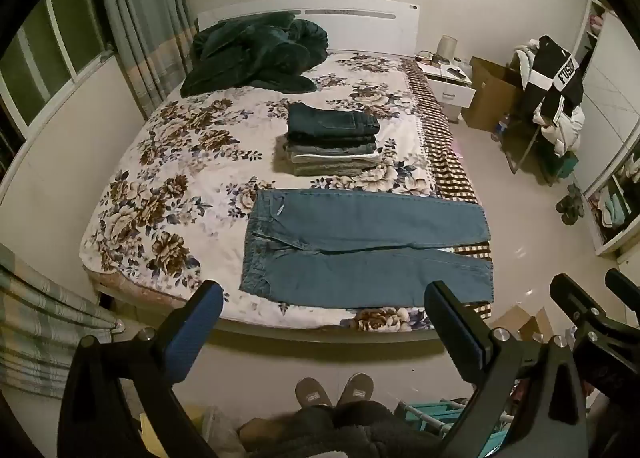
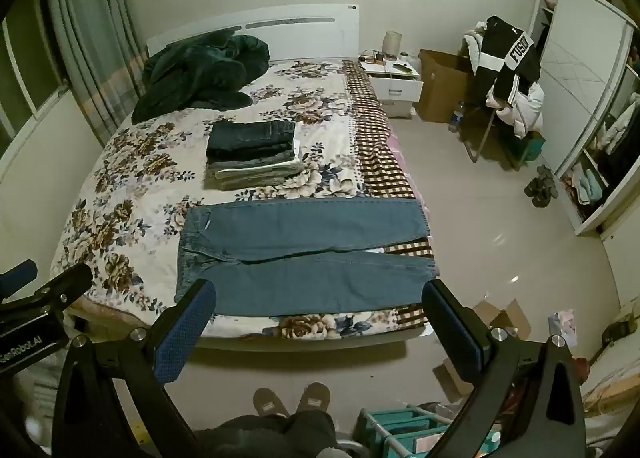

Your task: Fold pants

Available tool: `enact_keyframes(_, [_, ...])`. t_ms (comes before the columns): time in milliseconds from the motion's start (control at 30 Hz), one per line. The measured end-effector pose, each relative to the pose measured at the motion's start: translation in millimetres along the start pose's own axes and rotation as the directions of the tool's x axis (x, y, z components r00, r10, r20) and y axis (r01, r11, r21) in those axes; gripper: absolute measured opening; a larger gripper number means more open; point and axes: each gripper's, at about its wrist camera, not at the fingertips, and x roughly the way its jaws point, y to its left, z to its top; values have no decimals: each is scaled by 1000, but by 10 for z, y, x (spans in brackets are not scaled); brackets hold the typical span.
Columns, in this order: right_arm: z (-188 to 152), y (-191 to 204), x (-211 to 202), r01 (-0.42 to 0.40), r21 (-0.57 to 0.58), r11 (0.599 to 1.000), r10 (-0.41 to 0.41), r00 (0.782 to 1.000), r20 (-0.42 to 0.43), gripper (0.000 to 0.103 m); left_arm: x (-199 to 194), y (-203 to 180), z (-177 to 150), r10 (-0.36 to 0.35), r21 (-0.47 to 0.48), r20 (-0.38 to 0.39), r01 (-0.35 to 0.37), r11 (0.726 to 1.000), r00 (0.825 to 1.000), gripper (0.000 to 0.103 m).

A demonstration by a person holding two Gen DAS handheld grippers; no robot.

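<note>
A pair of blue jeans lies flat and spread across the near end of the bed, waistband at the left, both legs running right to the bed's edge. It also shows in the right wrist view. A stack of folded pants sits behind it. My left gripper is open and empty, held back off the foot of the bed. My right gripper is open and empty too, beside the left one. The right gripper also shows at the right in the left wrist view.
A dark green quilt is bunched at the headboard. A white nightstand, cardboard boxes and a chair piled with clothes stand right of the bed. A wardrobe lines the right wall. Slippered feet stand below, next to a teal basket.
</note>
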Motion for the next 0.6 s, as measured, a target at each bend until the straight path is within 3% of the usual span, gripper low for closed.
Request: enact_keyframes(600, [-4, 19, -35, -1, -3, 1000, 1, 1000, 0, 103, -1, -2, 1, -1, 2, 6, 1, 1000, 1000, 103])
